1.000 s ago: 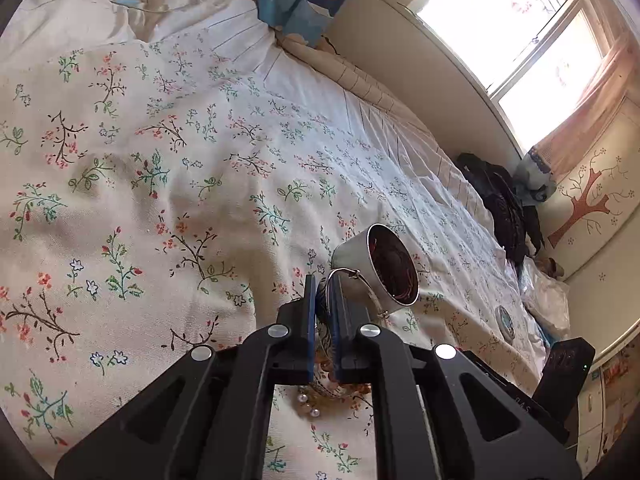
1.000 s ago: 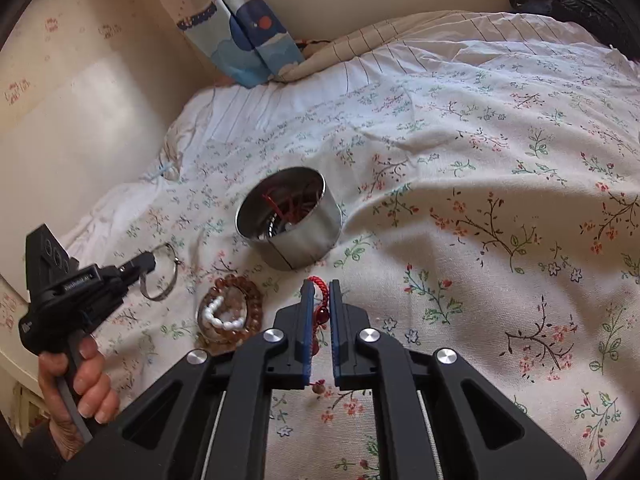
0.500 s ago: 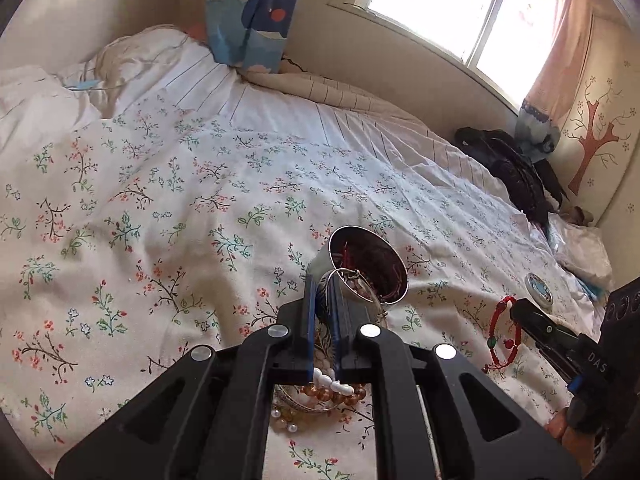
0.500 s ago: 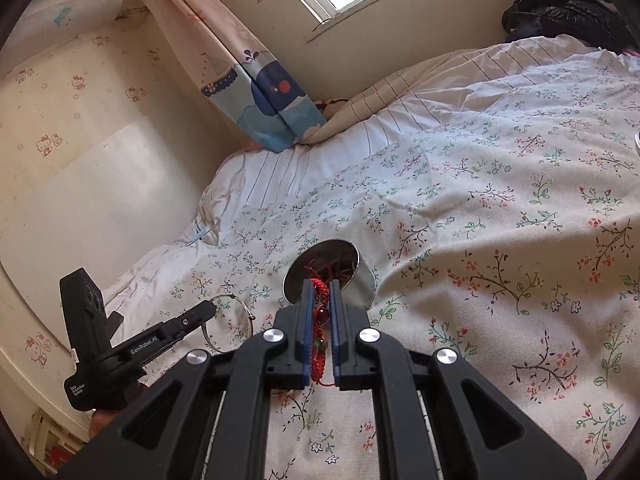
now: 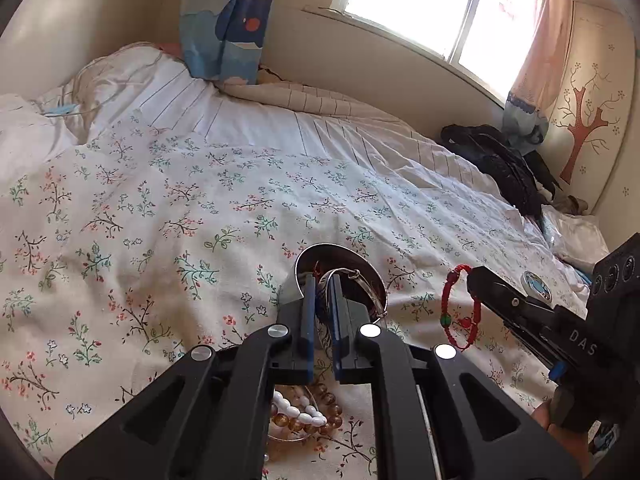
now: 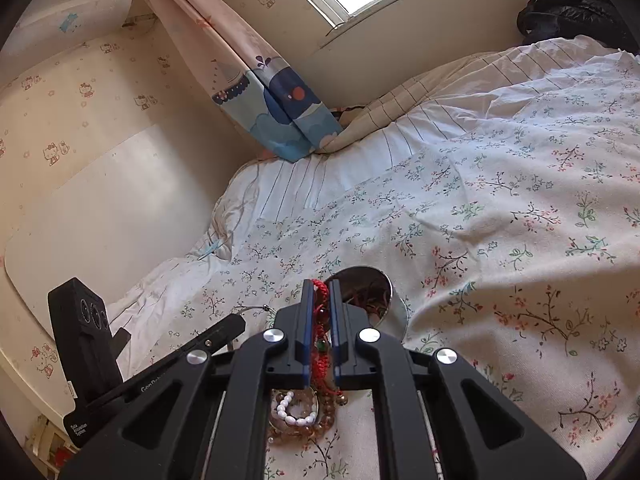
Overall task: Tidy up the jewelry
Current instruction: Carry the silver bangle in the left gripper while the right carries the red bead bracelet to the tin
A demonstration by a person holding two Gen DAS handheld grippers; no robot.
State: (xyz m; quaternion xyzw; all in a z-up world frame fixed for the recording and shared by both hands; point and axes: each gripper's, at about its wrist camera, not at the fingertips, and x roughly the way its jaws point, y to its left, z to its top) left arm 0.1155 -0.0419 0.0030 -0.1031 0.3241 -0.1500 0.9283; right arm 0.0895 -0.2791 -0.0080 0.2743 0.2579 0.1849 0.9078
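Left gripper (image 5: 323, 300) clenching a silver bangle (image 5: 356, 280), hanging over the metal tin (image 5: 340, 256) on the flowered bedspread (image 5: 160, 220). Right gripper (image 6: 321, 304) pinching a red cord bracelet (image 6: 321, 320) just beside that tin. Bead bracelets (image 5: 304, 412) lying on the bedspread below both.

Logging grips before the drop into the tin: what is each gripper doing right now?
Left gripper: jaws closed on the silver bangle.
Right gripper: jaws closed on the red cord bracelet.
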